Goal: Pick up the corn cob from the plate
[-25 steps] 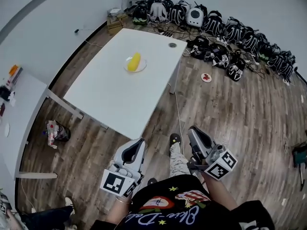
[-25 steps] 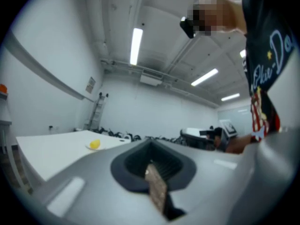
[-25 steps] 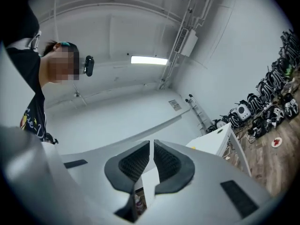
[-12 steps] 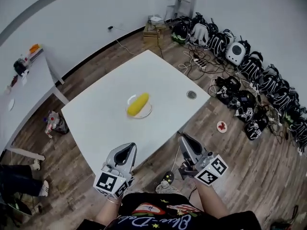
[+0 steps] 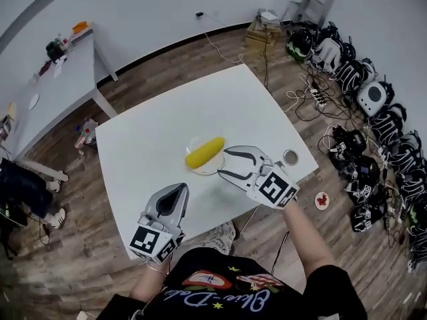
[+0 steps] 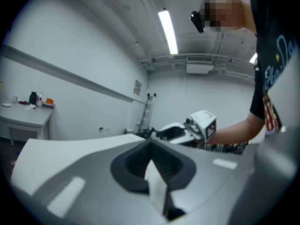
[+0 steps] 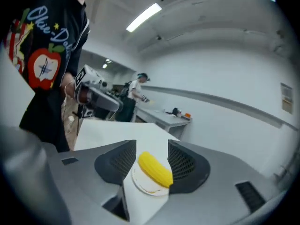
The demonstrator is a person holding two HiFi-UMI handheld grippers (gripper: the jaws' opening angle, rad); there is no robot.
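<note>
A yellow corn cob (image 5: 205, 153) lies on a small white plate (image 5: 202, 172) in the middle of a white table (image 5: 147, 145). My right gripper (image 5: 225, 163) hovers over the table just right of the plate. Its jaws are opening, and nothing is between the pads. In the right gripper view the corn cob (image 7: 154, 168) and plate (image 7: 144, 187) lie just ahead of the spread fingers (image 7: 123, 159), untouched. My left gripper (image 5: 177, 191) is shut and holds nothing at the table's near edge. In the left gripper view its jaws (image 6: 151, 146) meet, with the right gripper (image 6: 197, 125) beyond.
A round grey grommet (image 5: 290, 157) sits in the table near its right edge. A second table (image 5: 60, 72) with small items stands at the left, with a person (image 5: 20, 185) beside it. Dark bags and cables (image 5: 373, 112) cover the floor on the right.
The table has come close beneath the view. My right gripper swung in from beside my body to the plate and its jaws spread apart. The left gripper reached the near edge, still shut.
</note>
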